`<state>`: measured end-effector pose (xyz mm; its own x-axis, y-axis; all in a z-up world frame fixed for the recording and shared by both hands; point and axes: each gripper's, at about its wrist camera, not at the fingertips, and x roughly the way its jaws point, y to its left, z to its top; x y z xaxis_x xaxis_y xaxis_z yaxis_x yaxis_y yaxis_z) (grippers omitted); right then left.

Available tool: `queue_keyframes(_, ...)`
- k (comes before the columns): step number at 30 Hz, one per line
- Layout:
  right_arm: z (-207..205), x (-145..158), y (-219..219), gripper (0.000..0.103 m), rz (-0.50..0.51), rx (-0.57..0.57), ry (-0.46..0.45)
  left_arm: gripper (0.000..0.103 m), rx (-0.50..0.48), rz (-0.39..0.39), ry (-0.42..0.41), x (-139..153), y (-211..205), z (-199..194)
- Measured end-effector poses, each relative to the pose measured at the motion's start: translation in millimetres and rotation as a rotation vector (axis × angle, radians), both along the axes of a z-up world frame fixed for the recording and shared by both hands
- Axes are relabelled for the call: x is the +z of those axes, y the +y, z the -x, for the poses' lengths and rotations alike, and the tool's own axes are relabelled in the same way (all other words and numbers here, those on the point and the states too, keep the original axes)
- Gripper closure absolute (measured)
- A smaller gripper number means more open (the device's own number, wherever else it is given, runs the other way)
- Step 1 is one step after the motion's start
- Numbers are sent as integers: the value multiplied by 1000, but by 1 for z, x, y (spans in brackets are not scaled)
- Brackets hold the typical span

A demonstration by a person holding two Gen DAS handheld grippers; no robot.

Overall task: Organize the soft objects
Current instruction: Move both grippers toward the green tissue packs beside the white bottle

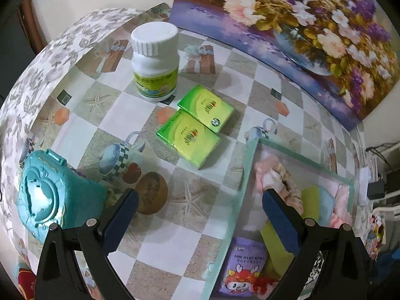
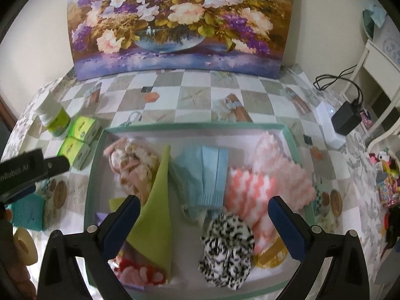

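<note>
Both grippers sit nearest the cameras with blue-padded fingers spread wide and nothing between them. Left gripper [image 1: 200,200] hangs over the checked tablecloth [image 1: 175,245] just left of the tray's left rim; right gripper [image 2: 203,206] hangs over the near half of the tray [image 2: 192,126].

Task items, left to right inside the mint-rimmed tray:
- Purple wipes pack [image 1: 246,267] with a red cartoon figure, at the near-left corner, partly under the green cloth.
- Pink and tan plush piece [image 2: 132,165] toward the far-left corner.
- Lime-green cloth [image 2: 156,215], folded to a long wedge, its point toward the far rim, overlapping the plush piece.
- Light blue knitted item [image 2: 207,177] at centre, ribbed cuff facing the near rim.
- Black-and-white spotted fluffy item [image 2: 227,247] near the near rim, just in front of the blue knit.
- Coral and white zigzag fleece [image 2: 252,192], touching the spotted item.
- Pale pink fluffy piece [image 2: 280,157] toward the far-right corner.

Surroundings, left to right on the tablecloth:
- Teal plastic case [image 1: 50,195] at the left edge.
- White bottle [image 1: 155,60] with a ribbed cap and green label, upright.
- Two green tissue packs [image 1: 197,125], side by side and touching, between the bottle and the tray.
- Floral painting [image 2: 175,25] upright along the far edge.
- White box and black adapter [image 2: 346,121] with cables at the right edge.
</note>
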<state>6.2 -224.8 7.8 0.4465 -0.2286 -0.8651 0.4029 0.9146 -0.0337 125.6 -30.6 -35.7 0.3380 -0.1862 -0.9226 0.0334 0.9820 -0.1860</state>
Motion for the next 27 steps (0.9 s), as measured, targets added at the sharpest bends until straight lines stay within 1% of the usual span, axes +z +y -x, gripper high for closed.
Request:
queue_keyframes(4, -13, 3, -2, 0, -26, -3, -11, 4, 15, 22, -16, 2, 5, -8)
queue_keyframes(9, -32, 13, 2, 0, -22, 22, -32, 4, 33, 61, -41, 5, 9, -22)
queue_keyframes(13, -49, 21, 7, 0, -18, 50, -55, 3, 42, 71, -68, 5, 12, -35)
queue_keyframes(18, -71, 19, 12, 0, -4, 81, -60, 3, 47, 70, -52, 1, 15, -51)
queue_keyframes(27, -108, 3, 18, 0, -11, 104, -50, 3, 66, 35, 5, -16, 19, -67)
